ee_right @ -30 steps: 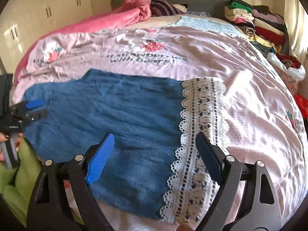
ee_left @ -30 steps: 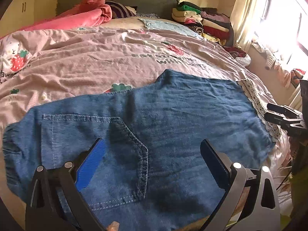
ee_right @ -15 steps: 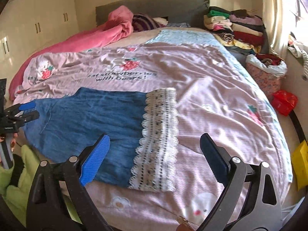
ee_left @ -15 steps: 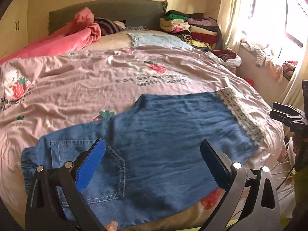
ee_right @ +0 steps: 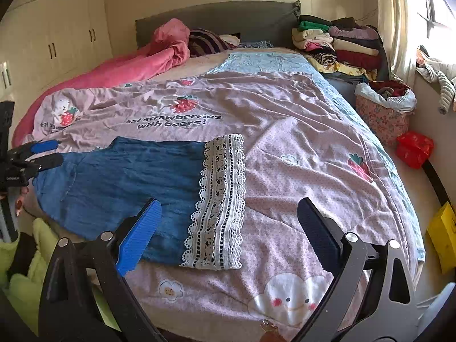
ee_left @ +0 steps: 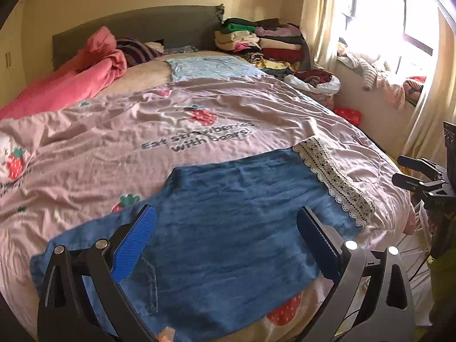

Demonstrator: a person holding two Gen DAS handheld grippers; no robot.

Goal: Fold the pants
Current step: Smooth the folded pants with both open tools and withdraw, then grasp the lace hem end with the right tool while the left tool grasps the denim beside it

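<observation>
Blue denim pants (ee_left: 245,196) lie flat across the near edge of the bed, folded leg on leg, with a white lace hem (ee_left: 333,176) at the right end and a back pocket at the left. My left gripper (ee_left: 226,218) hovers open above the waist end, nothing between its fingers. My right gripper (ee_right: 229,208) stands open over the lace hem (ee_right: 219,199) of the pants (ee_right: 128,176), clear of the cloth. Each gripper shows in the other's view: the right gripper (ee_left: 413,172) at the right edge, the left gripper (ee_right: 40,154) at the left edge.
A pink strawberry-print duvet (ee_right: 285,108) covers the bed, with a pink blanket (ee_right: 148,57) along its far left. Stacked folded clothes (ee_right: 339,42) sit by the headboard. On the floor at right stand a laundry basket (ee_right: 382,114), a red bag (ee_right: 413,148) and a yellow box (ee_right: 441,233).
Both grippers have drawn back and risen from the pants, which now look smaller and further off. The right gripper's jaws stand a little wider. The pants have not moved.
</observation>
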